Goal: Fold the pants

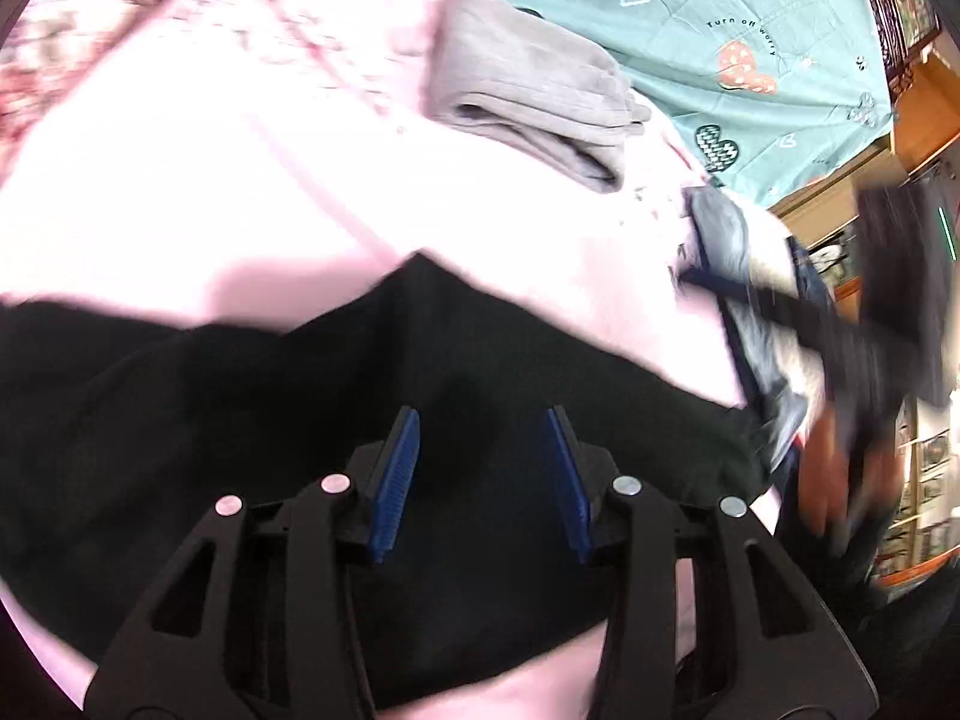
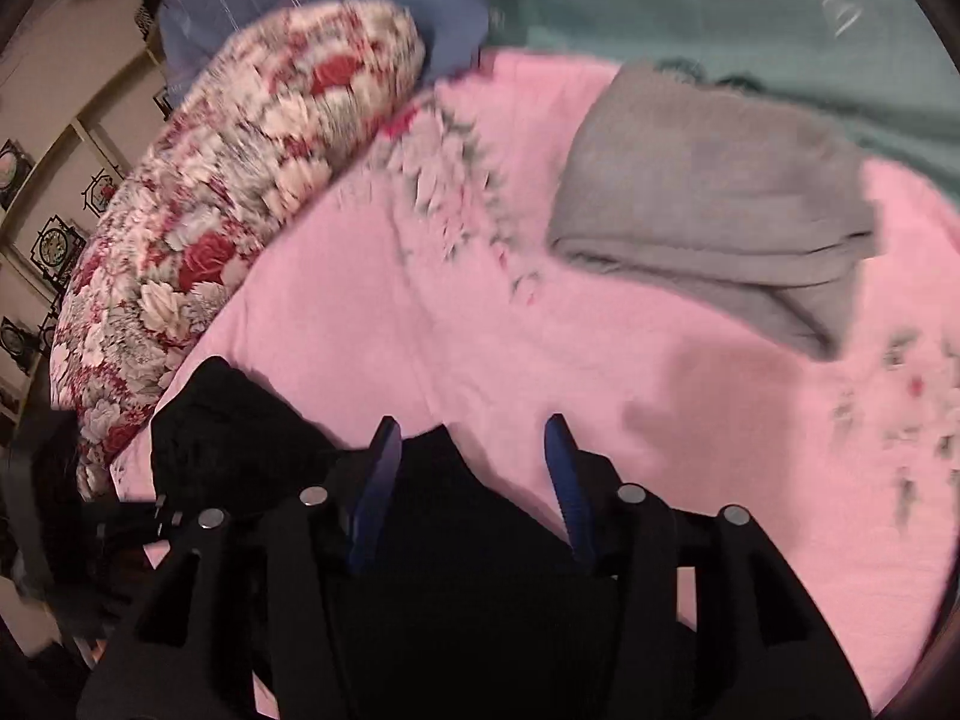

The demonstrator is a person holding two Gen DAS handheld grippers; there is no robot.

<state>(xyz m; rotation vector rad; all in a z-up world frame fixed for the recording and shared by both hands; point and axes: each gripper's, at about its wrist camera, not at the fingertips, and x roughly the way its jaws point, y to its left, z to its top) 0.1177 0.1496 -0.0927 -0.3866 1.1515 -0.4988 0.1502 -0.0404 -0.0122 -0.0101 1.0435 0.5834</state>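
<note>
Black pants (image 1: 252,396) lie spread on the pink sheet (image 1: 180,180), right under both my grippers. Landmark for everything: the folded grey garment (image 1: 528,90), farther up the bed.

Left gripper (image 1: 483,468): jaws apart, blue pads (image 1: 396,474) clear of the cloth, nothing pinched. The pants are below and just ahead of it, on the near side of the grey garment and well apart from it. In the left wrist view the black cloth runs as a wide band across the frame, so its long axis looks crosswise to my fingers; a pointed fold edge sticks up toward the grey garment.

Right gripper (image 2: 474,474): jaws also apart, not clamping anything. In the right wrist view the pants (image 2: 456,540) sit between and below the pads, with a bunched lump off to the left, toward the flowered quilt (image 2: 210,228). The grey garment (image 2: 714,198) is up and to the right, not touching the black cloth.

In the left view my right gripper (image 1: 870,324) is a dark blur at the far right, past the pants' right end, over a bluish pile (image 1: 726,234) at the bed edge.

Judgement: both grippers are released above the pants, a fold probably just laid. Next grab turns on the crosswise lie: each gripper would take its own end of the band. Both look about equally near; the bunched left part seems to need smoothing, and the left one is closer to it. Frames are blurry, so I cannot tell the exact edge positions.
</note>
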